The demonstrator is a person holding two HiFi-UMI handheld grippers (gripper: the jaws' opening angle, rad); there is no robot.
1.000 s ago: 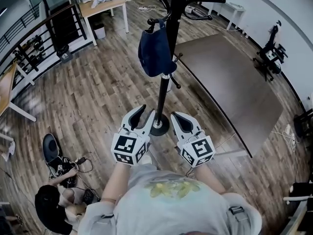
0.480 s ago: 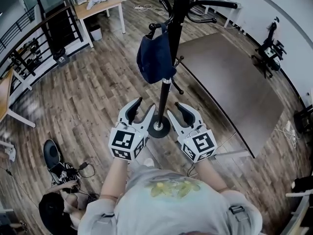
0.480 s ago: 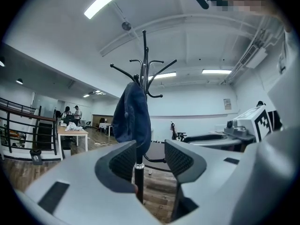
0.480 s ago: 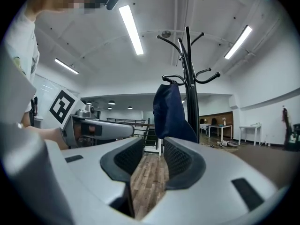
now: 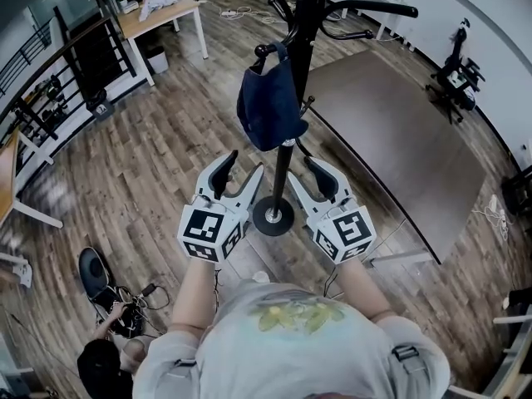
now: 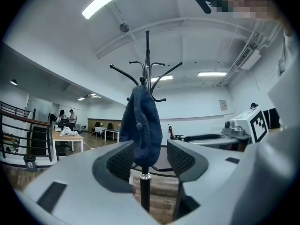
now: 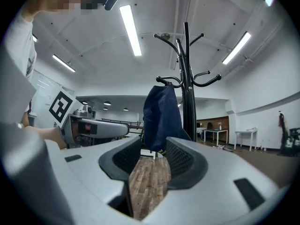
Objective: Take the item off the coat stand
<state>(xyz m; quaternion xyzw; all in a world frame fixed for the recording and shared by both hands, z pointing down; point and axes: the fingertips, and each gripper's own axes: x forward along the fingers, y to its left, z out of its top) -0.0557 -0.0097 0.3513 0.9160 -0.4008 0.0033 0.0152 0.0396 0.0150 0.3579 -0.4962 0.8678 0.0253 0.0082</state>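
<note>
**Both grippers open at the coat stand, item on its hook**

Wood plank floor (image 5: 166, 156) fills most of the head view. A big dark-brown flat slab (image 5: 391, 140) lies to the right of the stand; table top or mat, can't tell. A black railing (image 5: 50, 81) runs along the left edge. A light wood table (image 5: 162, 11) is at the top left with a pale cloth on it. A person (image 5: 104, 364) sits on the floor at the lower left.

The black coat stand (image 5: 281, 181) is dead centre, with its round base on the floor between the two grippers. The navy fabric item (image 5: 268, 106) hangs by its loop from a hook on the stand's left side, against the pole and well above the base.

Left gripper (image 5: 241, 169) is just left of the pole. Its jaws have just been opening and now stand apart. Its own view shows the item and pole framed in the gap, with the pads on neither.

Right gripper (image 5: 306, 173) is just right of the pole. Its jaws have also just been opening and are released, gripping nothing. The item and pole sit beyond the tips, with only floor showing in the gap.
</note>
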